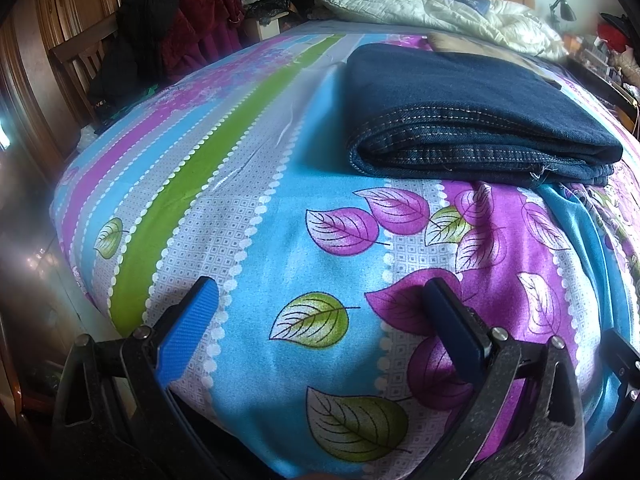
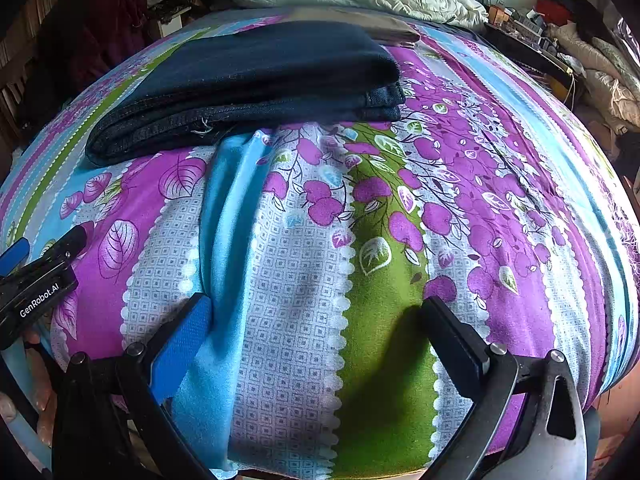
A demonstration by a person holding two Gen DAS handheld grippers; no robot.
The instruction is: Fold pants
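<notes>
I am holding my left gripper (image 1: 320, 300) and right gripper (image 2: 316, 316) with jaws spread wide, grasping nothing, while the folded pants (image 1: 472, 116) are lying ahead on the bed (image 1: 240, 220).

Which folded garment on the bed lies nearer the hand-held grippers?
The dark blue folded jeans; the tan folded garment lies behind them, toward the white quilt.
</notes>
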